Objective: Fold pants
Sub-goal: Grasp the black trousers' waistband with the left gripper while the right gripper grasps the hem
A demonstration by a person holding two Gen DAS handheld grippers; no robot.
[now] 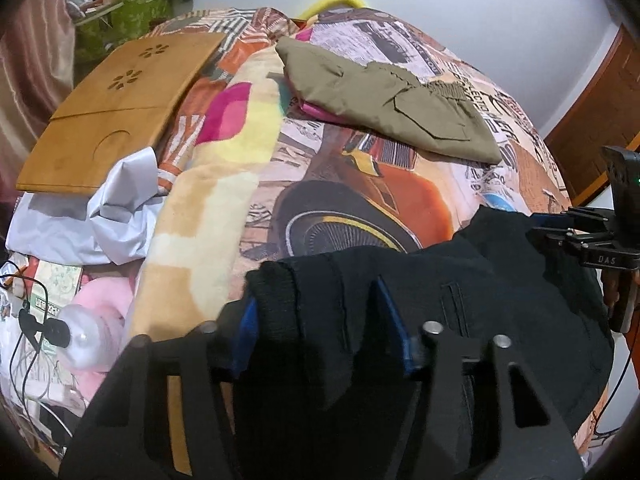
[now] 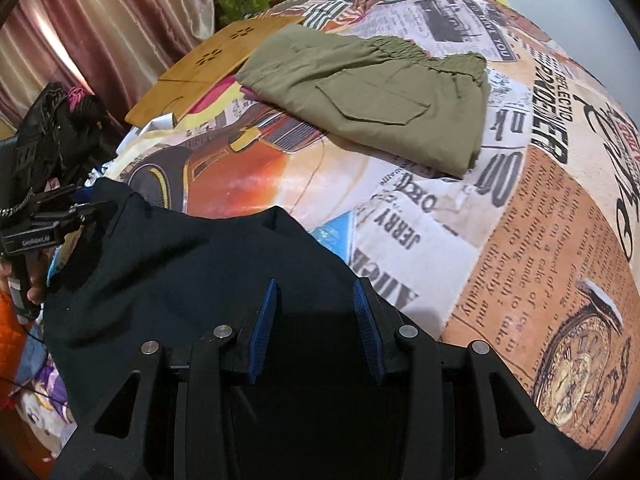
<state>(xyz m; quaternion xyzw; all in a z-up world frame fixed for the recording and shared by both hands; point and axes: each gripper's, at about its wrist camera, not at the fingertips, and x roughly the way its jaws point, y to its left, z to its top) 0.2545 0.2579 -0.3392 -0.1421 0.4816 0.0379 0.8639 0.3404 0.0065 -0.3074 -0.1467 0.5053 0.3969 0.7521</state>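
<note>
Right now the black pants [image 1: 460,300] lie bunched on the near part of the bed [image 1: 360,184], filling the lower middle of both wrist views, on a bedcover printed with an orange car and newspaper text. Left gripper [image 1: 316,312] sits at the bottom centre of its own view, blue-padded fingers [image 1: 250,328] apart with a thick fold of the black waistband between them; cannot tell whether the pads actually press the cloth. Same gripper shows at the left edge of the right wrist view, at the pants' far corner. Right gripper [image 2: 316,320] sits at the bottom centre of its view, fingers [image 2: 266,312] apart over dark fabric, blue pads showing clear with a gap between them, no cloth visibly pinched; from the left wrist view it appears at the right edge against the pants' edge. Folded olive pants [image 2: 368,96] rest further up the bed, upper middle of both frames, pocket flap facing up, well apart from the black pair. Wooden lap tray [image 1: 116,108] lies upper left, beside a striped blanket [image 1: 208,216]. Curtain [image 2: 100,28] hangs at upper left in the right wrist view.
</note>
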